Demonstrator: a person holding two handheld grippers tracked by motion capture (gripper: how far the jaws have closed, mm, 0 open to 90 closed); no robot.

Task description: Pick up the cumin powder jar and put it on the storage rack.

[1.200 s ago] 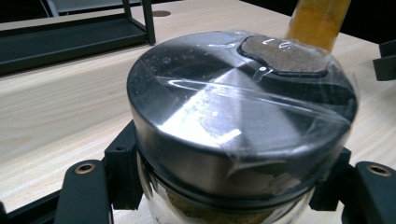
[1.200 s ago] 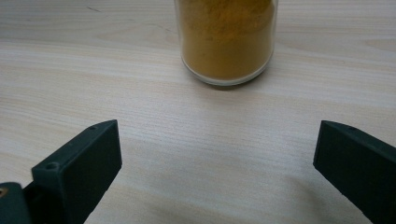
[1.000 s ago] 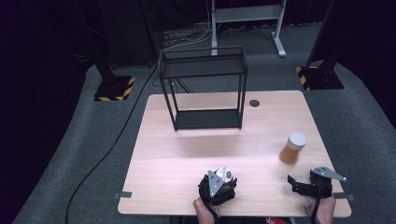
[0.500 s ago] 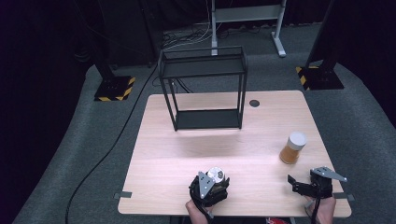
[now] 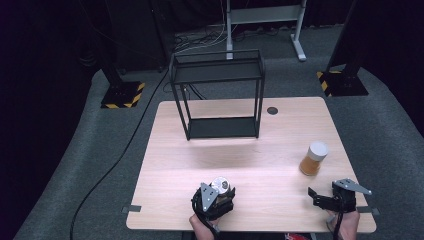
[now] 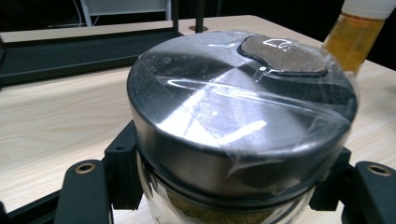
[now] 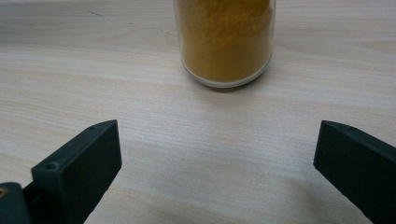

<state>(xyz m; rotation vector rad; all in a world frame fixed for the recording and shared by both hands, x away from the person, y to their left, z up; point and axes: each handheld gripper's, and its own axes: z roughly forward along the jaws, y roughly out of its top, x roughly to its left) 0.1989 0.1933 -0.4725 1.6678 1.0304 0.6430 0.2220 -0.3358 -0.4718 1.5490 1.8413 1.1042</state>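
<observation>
My left gripper (image 5: 216,194) is clamped on a steel-lidded jar (image 6: 240,112) at the table's (image 5: 250,155) near edge. My right gripper (image 7: 219,177), near right, has its jaws wide apart, empty, facing the orange-powder jar (image 7: 225,39) standing just beyond.

You had a light wooden table (image 5: 240,155) in front of you, sitting on grey carpet (image 5: 105,150). A black wire rack (image 5: 217,95) stood on its far half, with a small dark round cap (image 5: 272,110) set in the tabletop just right of it. An orange spice jar (image 5: 313,158) with a white lid stood upright near the right edge.
</observation>
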